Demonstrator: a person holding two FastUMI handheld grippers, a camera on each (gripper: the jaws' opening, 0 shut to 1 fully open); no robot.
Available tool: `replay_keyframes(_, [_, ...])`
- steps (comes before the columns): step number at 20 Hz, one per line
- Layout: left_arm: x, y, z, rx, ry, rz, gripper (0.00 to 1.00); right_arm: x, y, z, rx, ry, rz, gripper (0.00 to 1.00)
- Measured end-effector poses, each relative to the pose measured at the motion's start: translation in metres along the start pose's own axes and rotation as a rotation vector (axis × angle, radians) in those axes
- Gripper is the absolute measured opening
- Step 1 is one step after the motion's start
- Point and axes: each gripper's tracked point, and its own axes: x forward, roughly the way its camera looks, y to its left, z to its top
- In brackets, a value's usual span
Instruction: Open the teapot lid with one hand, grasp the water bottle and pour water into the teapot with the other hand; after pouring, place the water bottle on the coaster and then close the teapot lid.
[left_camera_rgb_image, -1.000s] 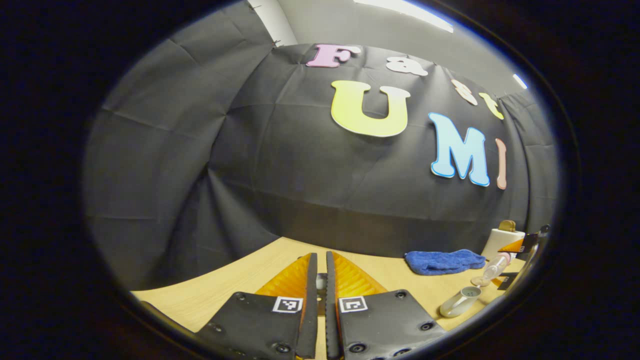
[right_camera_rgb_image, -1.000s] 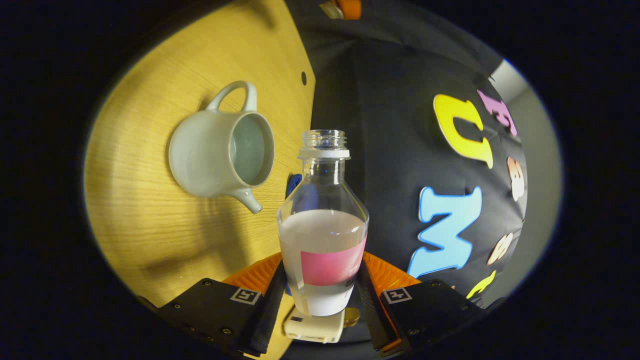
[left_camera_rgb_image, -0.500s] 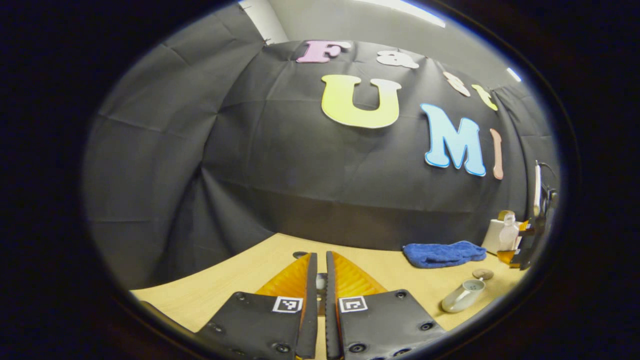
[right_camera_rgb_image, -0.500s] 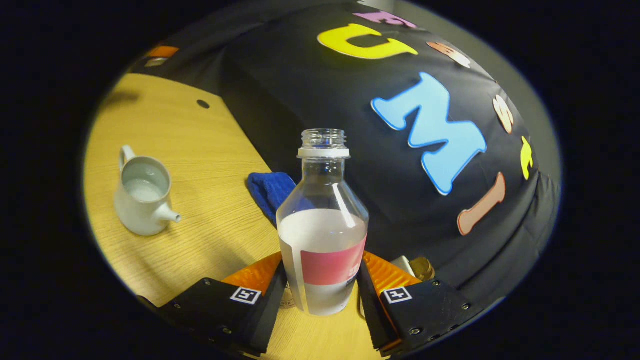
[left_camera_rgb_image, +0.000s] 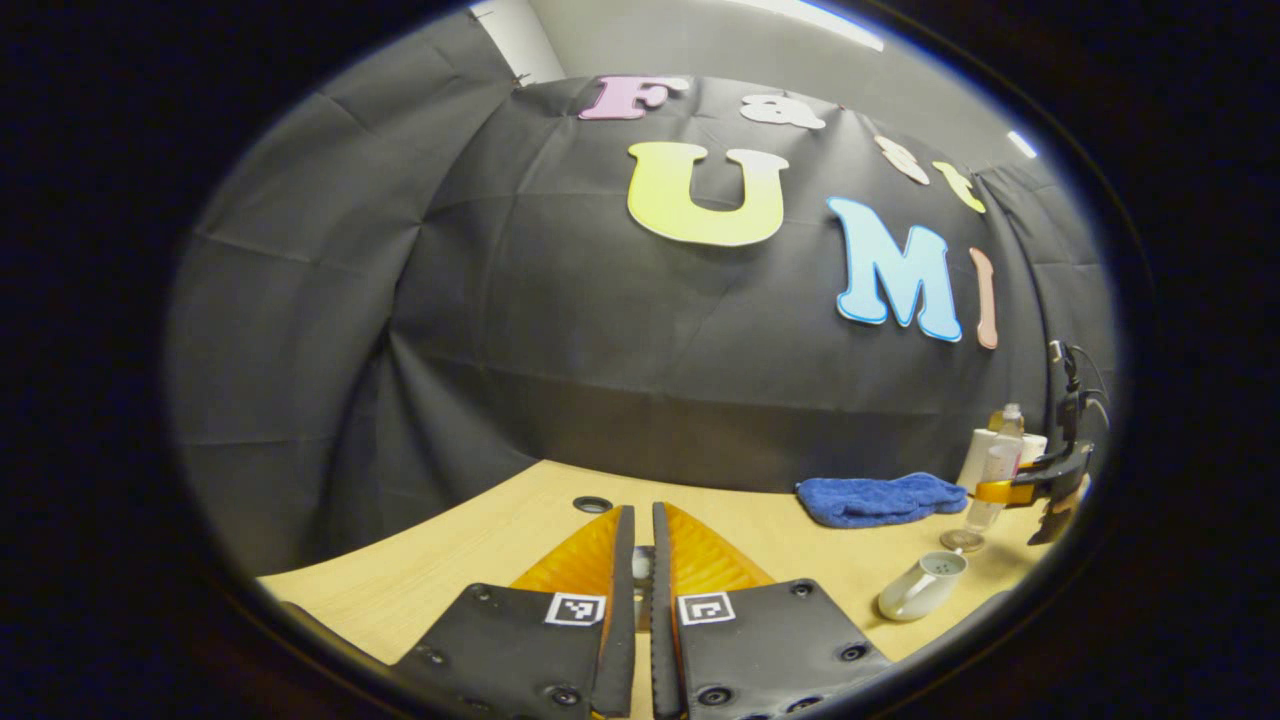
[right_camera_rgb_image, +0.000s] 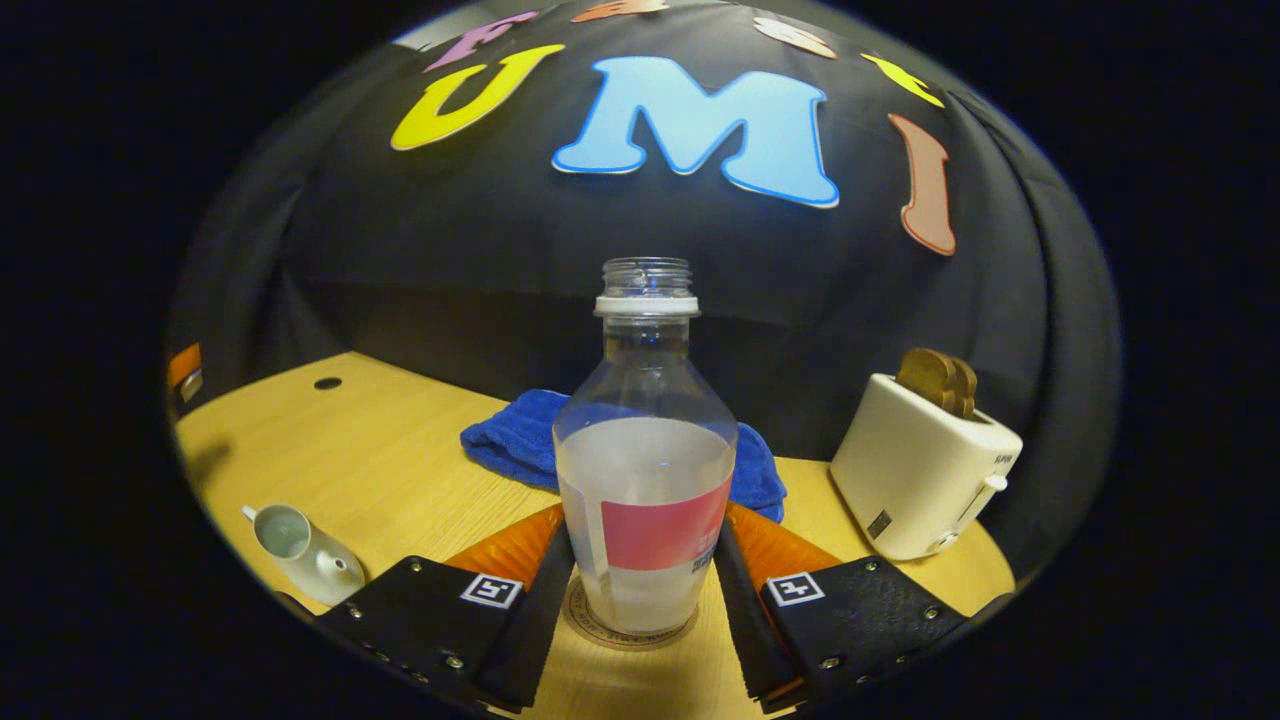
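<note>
pouring looks done: our right gripper (right_camera_rgb_image: 640, 580) pinches the water bottle (right_camera_rgb_image: 645, 470) upright over the coaster (right_camera_rgb_image: 630, 630); left gripper (left_camera_rgb_image: 641, 560) pinches the lid (left_camera_rgb_image: 640, 566), teapot (right_camera_rgb_image: 300, 545) open.

Both views are dim, with the dark cloth wall soaking up most of the light. Ceiling strip lights (left_camera_rgb_image: 800, 10) glow at the top of the left gripper view. The wooden table (right_camera_rgb_image: 400, 450) is the brightest surface, evenly lit with soft shadows. The fisheye lens bends straight edges strongly toward the rim. The water bottle (right_camera_rgb_image: 646, 440) is sharp, with small highlights on its neck.
</note>
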Motion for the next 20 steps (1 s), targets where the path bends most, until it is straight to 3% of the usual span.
replay_keyframes(5, [-0.001,-0.002,-0.001,0.003,0.003,-0.007,0.13,0.012,-0.004,-0.02,0.07,0.038,-0.005,0.74])
replay_keyframes(14, [-0.002,-0.009,-0.001,0.013,0.005,-0.023,0.12,0.003,0.0,-0.015,0.059,0.033,-0.005,0.78])
replay_keyframes(17, [-0.003,-0.012,0.001,0.019,-0.001,-0.031,0.13,-0.011,0.0,-0.004,0.028,-0.001,-0.024,0.93])
replay_keyframes(20, [-0.005,-0.017,0.004,0.035,-0.011,-0.039,0.12,-0.038,-0.002,0.001,0.014,-0.027,-0.079,0.94])
